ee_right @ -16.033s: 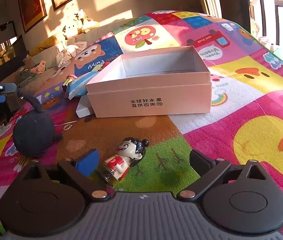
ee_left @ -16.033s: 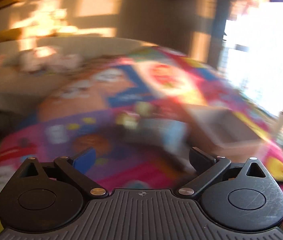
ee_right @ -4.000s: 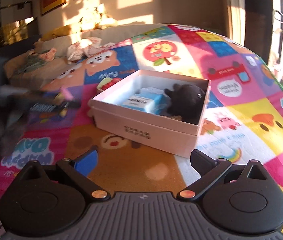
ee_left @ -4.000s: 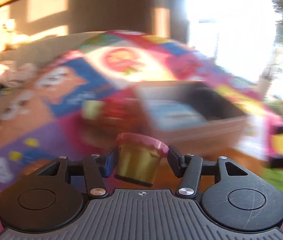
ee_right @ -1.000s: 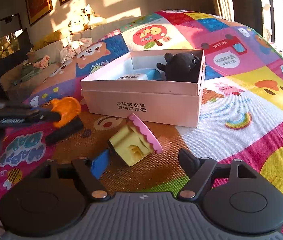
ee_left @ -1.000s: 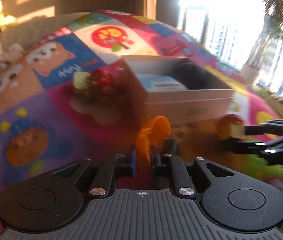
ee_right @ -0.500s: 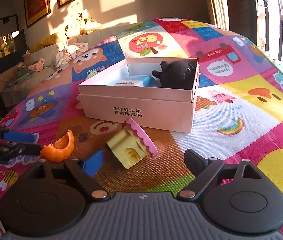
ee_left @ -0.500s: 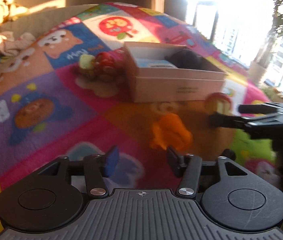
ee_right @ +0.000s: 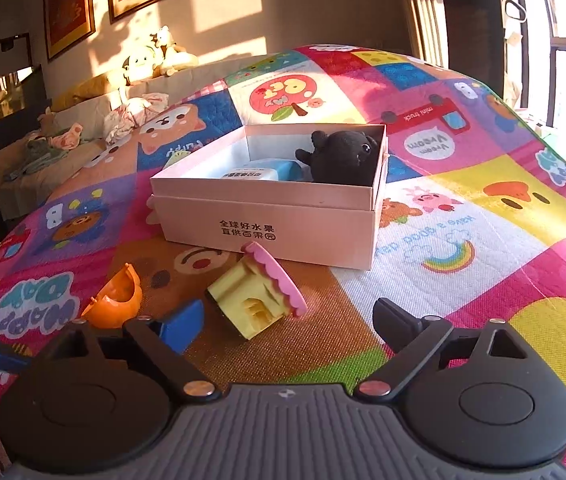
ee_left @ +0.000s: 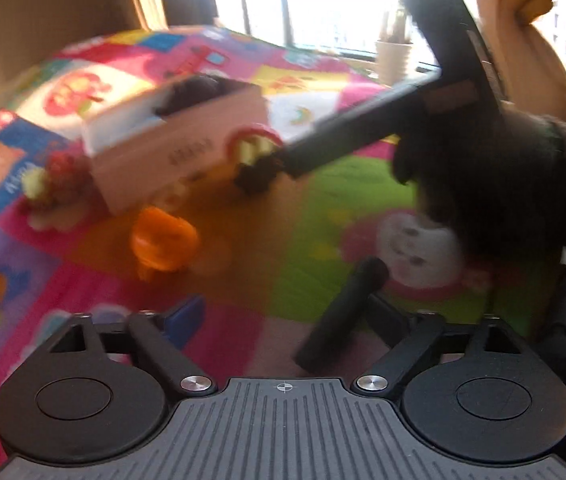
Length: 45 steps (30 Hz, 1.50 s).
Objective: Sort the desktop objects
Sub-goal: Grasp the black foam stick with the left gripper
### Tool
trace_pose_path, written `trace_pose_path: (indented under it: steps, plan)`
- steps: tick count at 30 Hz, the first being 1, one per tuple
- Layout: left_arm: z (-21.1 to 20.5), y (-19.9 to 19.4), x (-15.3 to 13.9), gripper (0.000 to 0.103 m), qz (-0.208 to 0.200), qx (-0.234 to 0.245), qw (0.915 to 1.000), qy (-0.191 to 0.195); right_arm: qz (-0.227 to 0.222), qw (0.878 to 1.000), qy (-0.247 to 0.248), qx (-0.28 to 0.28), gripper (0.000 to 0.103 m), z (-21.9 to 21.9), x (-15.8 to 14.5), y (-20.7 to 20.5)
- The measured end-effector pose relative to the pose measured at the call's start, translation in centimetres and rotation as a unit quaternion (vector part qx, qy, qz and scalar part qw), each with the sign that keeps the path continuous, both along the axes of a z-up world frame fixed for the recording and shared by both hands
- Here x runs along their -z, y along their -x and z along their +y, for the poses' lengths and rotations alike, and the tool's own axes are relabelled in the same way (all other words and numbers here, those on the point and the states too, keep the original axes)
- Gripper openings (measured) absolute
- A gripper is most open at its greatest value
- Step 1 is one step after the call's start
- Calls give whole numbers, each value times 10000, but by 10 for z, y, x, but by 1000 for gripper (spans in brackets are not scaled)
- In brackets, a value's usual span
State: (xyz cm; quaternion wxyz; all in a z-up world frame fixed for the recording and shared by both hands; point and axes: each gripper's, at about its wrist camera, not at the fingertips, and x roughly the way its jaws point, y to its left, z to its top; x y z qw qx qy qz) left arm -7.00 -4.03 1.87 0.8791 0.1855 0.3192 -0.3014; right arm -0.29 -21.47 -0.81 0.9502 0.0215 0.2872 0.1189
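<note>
both tongs [ee_left: 283, 312] [ee_right: 289, 320] angled down, spread.

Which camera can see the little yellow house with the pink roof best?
The right wrist view. The yellow house lies there sharp and whole, tipped on its side before the pink box. The left wrist view shows only a blurry bit, partly hidden behind a black tool.

We hold our left gripper [ee_left: 287, 312] pitched down, its jaws spread wide after just opening, nothing between the pads. Our right gripper [ee_right: 291, 318] is also tilted downward, jaws wide and likewise just opened further, pads pressing on nothing. In the left wrist view the right gripper reaches in from about two o'clock as a dark blurred bar, and our right hand [ee_left: 523, 12] grips its handle at one o'clock, fist closed.
</note>
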Motion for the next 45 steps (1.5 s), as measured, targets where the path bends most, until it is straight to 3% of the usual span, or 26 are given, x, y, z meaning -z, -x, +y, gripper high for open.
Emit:
trace_pose_path:
  steps: [3, 7, 11, 18, 23, 28, 36, 42, 45]
  plan:
    - [6, -9, -10, 94, -345, -491, 9982, 11, -23, 10000, -9, 21, 94, -1, 0, 1]
    - [13, -18, -11, 94, -162, -646, 9976, 205, -51, 10000, -13, 38, 96, 0, 0, 2]
    - [9, -16, -2, 94, 216, -425, 9981, 389, -57, 10000, -16, 58, 98, -1, 0, 2]
    - [6, -26, 6, 95, 397, -585, 9959, 559, -51, 9999, -13, 101, 100, 0, -1, 2]
    - [12, -39, 12, 96, 121, -1099, 9938, 91, -56, 9999, -19, 119, 101, -1, 0, 3]
    - [33, -50, 5, 99, -190, -1681, 9854, -172, -50, 9999, -18, 109, 101, -1, 0, 2]
    - [49, -71, -6, 100, -551, -2556, 9651, -132, -77, 9999, -4, 126, 103, -1, 0, 3]
    - [57, -74, -6, 100, -515, -2660, 9626, -79, -78, 9997, -201, -135, 102, -2, -13, -1]
    - [63, -71, -9, 100, -516, -2774, 9593, 79, -139, 9994, -214, -216, 85, 0, -22, -10]
